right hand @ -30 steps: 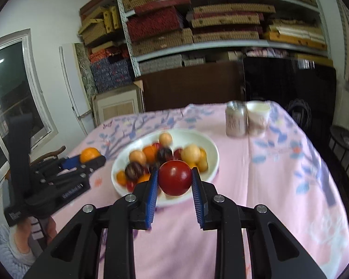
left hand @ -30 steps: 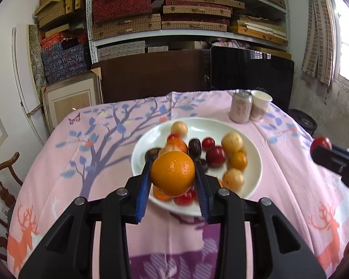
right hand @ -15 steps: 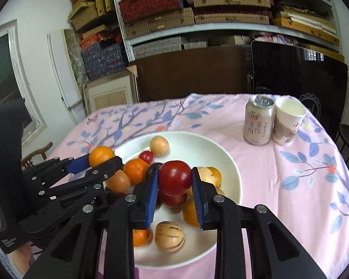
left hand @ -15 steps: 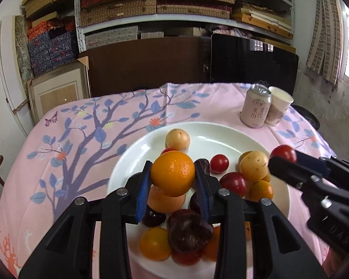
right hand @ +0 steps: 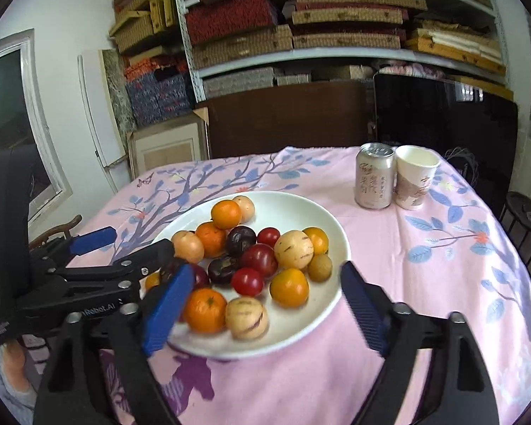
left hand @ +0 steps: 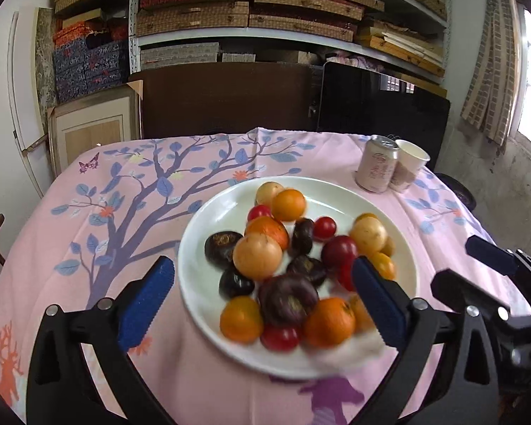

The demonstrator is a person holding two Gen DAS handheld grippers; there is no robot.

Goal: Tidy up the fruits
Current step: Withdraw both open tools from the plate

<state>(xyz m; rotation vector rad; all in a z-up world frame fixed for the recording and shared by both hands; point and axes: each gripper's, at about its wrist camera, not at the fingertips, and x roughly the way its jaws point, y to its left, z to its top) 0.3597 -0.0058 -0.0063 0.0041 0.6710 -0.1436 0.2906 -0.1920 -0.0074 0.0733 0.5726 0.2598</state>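
Orange (left hand: pixel 288 204), tomato (right hand: pixel 259 259) now released onto plate (left hand: pixel 209 212) | both grippers' jaws opening, empty

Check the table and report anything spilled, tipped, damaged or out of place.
Nothing stands out. The fruits all lie on the white plate, none on the cloth. The can and paper cup stand upright side by side behind the plate, and no spill shows.
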